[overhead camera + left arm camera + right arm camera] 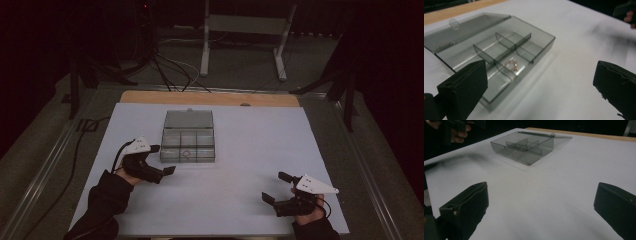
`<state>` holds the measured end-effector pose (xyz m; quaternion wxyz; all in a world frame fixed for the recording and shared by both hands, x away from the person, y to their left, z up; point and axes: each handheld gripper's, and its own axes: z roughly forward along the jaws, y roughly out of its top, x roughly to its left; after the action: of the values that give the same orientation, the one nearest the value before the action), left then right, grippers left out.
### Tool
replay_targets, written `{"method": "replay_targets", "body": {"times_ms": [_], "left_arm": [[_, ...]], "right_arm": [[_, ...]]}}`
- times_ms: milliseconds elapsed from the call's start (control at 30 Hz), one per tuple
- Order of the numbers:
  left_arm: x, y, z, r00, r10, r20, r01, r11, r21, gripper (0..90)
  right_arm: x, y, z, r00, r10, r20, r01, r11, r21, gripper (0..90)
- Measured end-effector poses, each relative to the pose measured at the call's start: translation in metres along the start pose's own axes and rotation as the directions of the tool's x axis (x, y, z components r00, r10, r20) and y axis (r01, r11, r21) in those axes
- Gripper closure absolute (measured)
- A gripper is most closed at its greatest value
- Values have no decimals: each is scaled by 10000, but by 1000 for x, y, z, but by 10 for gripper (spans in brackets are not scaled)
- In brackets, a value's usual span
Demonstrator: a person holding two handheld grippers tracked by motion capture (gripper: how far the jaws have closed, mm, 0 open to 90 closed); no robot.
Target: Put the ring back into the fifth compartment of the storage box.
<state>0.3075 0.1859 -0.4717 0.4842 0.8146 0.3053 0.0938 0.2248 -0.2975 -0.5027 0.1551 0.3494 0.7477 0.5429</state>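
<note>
The left gripper point(162, 159) sits low over the white table point(250, 150), jaws spread wide with nothing between them, just beside the near left corner of a clear plastic box point(188, 142). From the left gripper view the two black jaws stand far apart at the bottom, and the box point(499, 55) lies right ahead of them, its lid point(461, 30) thrown open and lying back flat behind it. Curved dividers split the box into small compartments, and in the middle one of the near row lies a small reddish ring point(511, 65); I can't make out more than its colour and that it rests on the floor of that compartment.

The right gripper point(276, 186) is well apart from the box, near the front right of the table, and its jaws are spread wide too, empty. In the right gripper view the box point(524, 147) sits far off toward the table's wooden back edge point(586, 133), with the other hand point(459, 133) at the upper left.

Beyond the table, cables point(170, 70) run across the dark floor, and a grey metal stand point(245, 30) is behind it.
</note>
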Motion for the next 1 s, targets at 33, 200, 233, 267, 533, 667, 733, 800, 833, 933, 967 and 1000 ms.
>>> {"method": "replay_targets", "body": {"times_ms": [33,200,233,267,533,667,733,800,833,933,967,1000], "left_arm": [[-1,-3,-1,10000,21,-89,-21,10000,-26,7],[-5,-14,-5,10000,0,-82,0,10000,59,7],[-6,-18,-5,9999,10,-140,-7,9998,190,7],[-6,-18,-5,9999,10,-140,-7,9998,190,7],[-8,-41,-10,9996,-227,-161,232,9991,358,7],[-11,-53,-13,9981,-503,-348,515,9980,357,7],[-13,-59,-15,9981,-513,-344,529,9975,467,7],[-14,-63,-17,9984,-443,-362,462,9974,547,7],[-15,-68,-19,9980,-461,-426,486,9969,616,7],[-14,-71,-22,9979,-500,-411,525,9965,645,8],[-13,-75,-26,9973,-579,-444,606,9963,617,7],[-13,-75,-26,9973,-579,-444,606,9963,617,7]], "right_arm": [[0,0,0,10000,-3,-9,3,10000,13,0],[0,0,0,10000,-18,-14,18,10000,21,0],[0,0,0,10000,-8,-9,8,10000,12,0],[0,0,0,10000,-8,-9,8,10000,12,0],[1,0,0,10000,-41,-29,41,10000,43,0],[1,0,0,10000,-21,-37,22,10000,41,0],[1,0,0,10000,-48,-37,48,10000,32,0],[1,0,0,10000,-28,-34,29,10000,56,0],[1,0,0,10000,-17,-40,18,10000,56,0],[1,0,0,10000,-42,-46,42,10000,64,0],[1,0,0,10000,-36,-48,36,10000,70,0],[1,0,0,10000,-36,-48,36,10000,70,0]]}}
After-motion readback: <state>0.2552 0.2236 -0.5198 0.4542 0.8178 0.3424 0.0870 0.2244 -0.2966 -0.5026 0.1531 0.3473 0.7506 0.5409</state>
